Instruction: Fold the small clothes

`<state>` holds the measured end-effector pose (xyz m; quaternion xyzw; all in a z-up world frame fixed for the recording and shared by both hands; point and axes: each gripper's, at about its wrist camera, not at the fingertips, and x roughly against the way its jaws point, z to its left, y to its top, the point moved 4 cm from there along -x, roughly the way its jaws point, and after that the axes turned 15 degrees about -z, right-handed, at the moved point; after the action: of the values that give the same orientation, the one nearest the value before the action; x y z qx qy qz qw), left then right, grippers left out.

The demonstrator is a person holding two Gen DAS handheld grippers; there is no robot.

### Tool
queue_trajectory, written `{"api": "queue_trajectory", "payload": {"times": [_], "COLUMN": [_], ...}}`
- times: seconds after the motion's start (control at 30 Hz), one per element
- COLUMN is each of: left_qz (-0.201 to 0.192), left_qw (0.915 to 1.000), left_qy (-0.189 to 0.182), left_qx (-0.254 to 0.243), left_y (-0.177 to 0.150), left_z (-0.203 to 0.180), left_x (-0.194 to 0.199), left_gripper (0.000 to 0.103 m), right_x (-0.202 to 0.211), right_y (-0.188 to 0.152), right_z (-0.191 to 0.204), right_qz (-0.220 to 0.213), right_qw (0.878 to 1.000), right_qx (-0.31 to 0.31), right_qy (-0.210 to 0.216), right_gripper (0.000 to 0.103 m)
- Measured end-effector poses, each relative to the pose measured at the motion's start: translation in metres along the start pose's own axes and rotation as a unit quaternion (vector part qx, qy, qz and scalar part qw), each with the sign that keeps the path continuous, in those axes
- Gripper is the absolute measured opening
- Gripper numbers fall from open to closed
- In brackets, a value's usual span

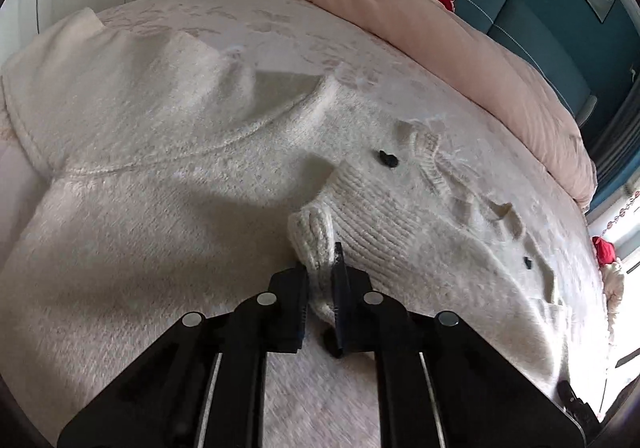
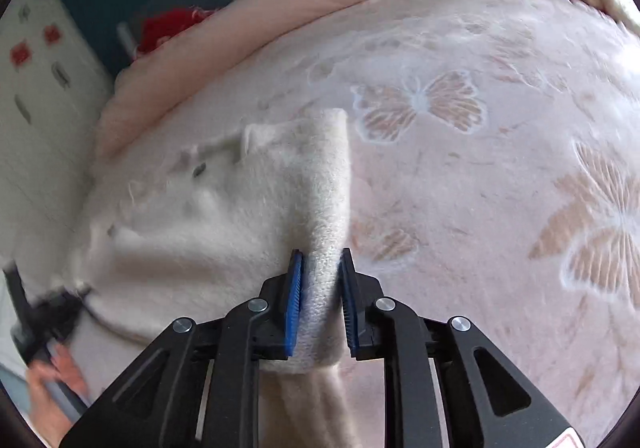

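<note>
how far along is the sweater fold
Early. Done: the cream sweater is laid out on the butterfly bedspread, one sleeve already across the body. In hand: the left tool is shut on the ribbed cuff; the right tool pinches a folded sweater edge. Left: the far sleeve is spread out, and no compact fold exists yet.

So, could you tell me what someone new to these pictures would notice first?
Probably the fluffy cream cardigan with small dark buttons, spread across the pale bedspread patterned with butterflies. Next, the two black grippers at the near edge: the left gripper pinches a ribbed cuff, the right gripper clamps a folded strip of the knit. A rumpled pink duvet lies along the bed's far side.
</note>
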<state>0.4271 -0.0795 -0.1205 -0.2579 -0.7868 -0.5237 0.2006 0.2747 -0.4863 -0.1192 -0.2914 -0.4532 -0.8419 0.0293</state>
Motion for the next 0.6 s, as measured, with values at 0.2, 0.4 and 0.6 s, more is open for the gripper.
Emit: {"api": "queue_trajectory", "payload": {"times": [0.2,0.4,0.6], "left_qz": [0.02,0.016,-0.074], "left_qw": [0.9996,0.9997,0.9963], "left_qy": [-0.003,-0.001,-0.043], "left_qx": [0.018,0.019,-0.009], "left_y": [-0.002,0.002,0.026], "left_z": [0.008,0.004,-0.01], "left_x": [-0.001,-0.006,0.016], "left_gripper": [0.014,0.012,0.008], "right_x": [-0.024,-0.095,-0.062], "right_y": [0.044,0.041,0.06], "right_z": [0.048,0.025,0.018], "right_qz": [-0.018,0.044,-0.035], "right_qw": [0.994,0.991,0.999], "right_qx": [0.11,0.109,0.004], "right_qy": [0.003,-0.063,0.032], "right_gripper": [0.061,0.044,0.01]}}
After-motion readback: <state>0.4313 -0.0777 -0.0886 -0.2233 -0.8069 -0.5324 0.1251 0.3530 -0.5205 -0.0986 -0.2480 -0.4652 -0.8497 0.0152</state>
